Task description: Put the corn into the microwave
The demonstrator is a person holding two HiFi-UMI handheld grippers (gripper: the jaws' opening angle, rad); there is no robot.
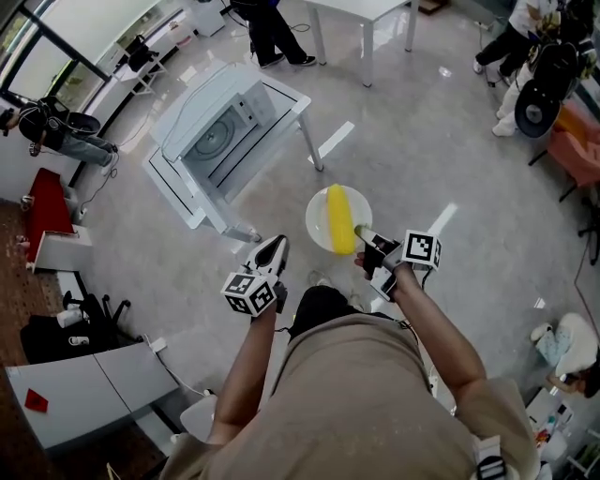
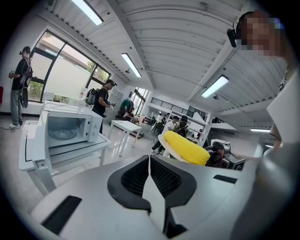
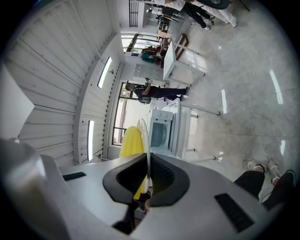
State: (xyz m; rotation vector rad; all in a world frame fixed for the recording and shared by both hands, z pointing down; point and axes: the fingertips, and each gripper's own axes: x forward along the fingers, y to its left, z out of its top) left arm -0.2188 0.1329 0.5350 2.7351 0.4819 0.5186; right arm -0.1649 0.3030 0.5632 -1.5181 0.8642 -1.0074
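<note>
A yellow corn cob (image 1: pixel 337 217) lies on a small white plate (image 1: pixel 319 211) held in the air above the floor. My right gripper (image 1: pixel 363 232) is shut on the plate's near rim; in the right gripper view the plate (image 3: pixel 143 136) stands edge-on between the jaws, with the corn (image 3: pixel 131 140) beside it. The white microwave (image 1: pixel 220 131) sits on a low white table (image 1: pixel 286 94) ahead to the left, door open and turntable showing. My left gripper (image 1: pixel 273 253) is shut and empty, left of the plate. The left gripper view shows the microwave (image 2: pixel 65 129) and the corn (image 2: pixel 187 146).
A second white table (image 1: pixel 361 14) stands further back, with people near it and at the far right. Bags and a red item (image 1: pixel 47 202) lie along the left wall. A grey cabinet (image 1: pixel 84 384) is at the lower left. Glossy floor lies between me and the microwave table.
</note>
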